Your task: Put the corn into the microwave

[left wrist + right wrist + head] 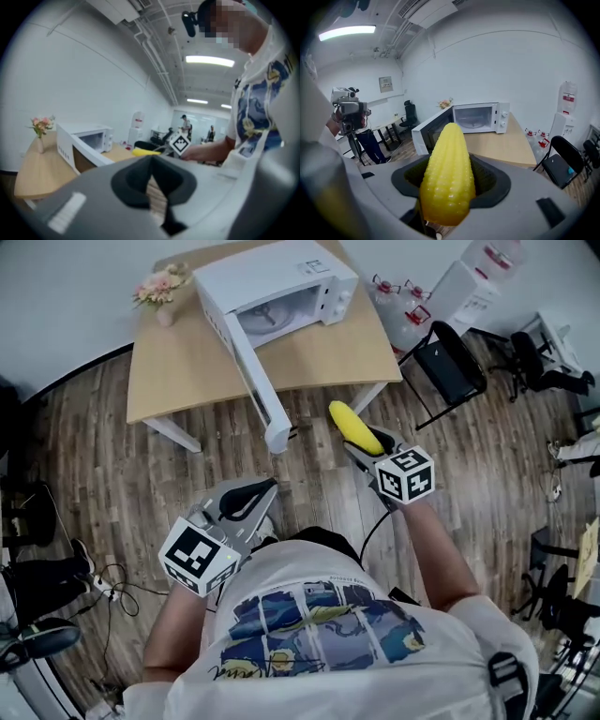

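Observation:
The white microwave (281,287) stands on a light wooden table (187,367) with its door (258,381) swung wide open toward me. Its cavity shows a glass turntable and nothing else. My right gripper (364,448) is shut on a yellow corn cob (353,426), held over the floor just in front of the table, to the right of the door. In the right gripper view the corn (447,173) sticks up between the jaws, pointing at the microwave (480,117). My left gripper (253,495) hangs lower and nearer my body, shut and holding nothing.
A vase of pink flowers (161,287) stands at the table's far left corner. A black chair (448,367) and water bottles (398,306) sit right of the table. A camera on a tripod (349,112) stands to the left. Cables lie on the wooden floor.

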Demonstrator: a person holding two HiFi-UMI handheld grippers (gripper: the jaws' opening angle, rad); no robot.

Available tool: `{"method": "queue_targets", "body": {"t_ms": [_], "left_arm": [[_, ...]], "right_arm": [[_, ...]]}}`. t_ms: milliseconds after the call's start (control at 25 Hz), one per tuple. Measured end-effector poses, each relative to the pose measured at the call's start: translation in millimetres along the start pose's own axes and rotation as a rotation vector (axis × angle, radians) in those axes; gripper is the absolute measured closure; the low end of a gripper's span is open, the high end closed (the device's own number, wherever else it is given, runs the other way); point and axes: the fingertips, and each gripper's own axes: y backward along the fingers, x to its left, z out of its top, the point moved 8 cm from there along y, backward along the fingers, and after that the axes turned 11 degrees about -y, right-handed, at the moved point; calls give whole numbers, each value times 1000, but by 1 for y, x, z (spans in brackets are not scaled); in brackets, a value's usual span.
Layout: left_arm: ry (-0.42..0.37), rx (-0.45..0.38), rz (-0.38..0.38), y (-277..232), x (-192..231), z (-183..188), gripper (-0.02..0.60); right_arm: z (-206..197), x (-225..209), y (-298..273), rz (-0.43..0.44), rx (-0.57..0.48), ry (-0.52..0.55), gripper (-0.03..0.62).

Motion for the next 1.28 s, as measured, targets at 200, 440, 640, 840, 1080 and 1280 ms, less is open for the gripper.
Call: {"method": "queue_targets", "body": {"t_ms": [200,440,640,840,1080,1280], "left_arm": [[-16,-7,-34,-3,48,-1,572],[12,-24,-11,-30,79,8,572],[55,-17,78,-59,108,15,571],[76,0,164,-88,129,25,572],[115,40,270,-109,139,27,571],[149,68,365,-116,142,27,572]], "right_arm": [[26,-12,-48,-37,6,9,345],[59,-44,-107,-18,49,31,345],[98,-79,-165,1,67,62,345],[134,-115,-225,14,77,94,345],[160,-141,-293,45,104,142,345],[174,-158,-342,50,116,156,345]]}}
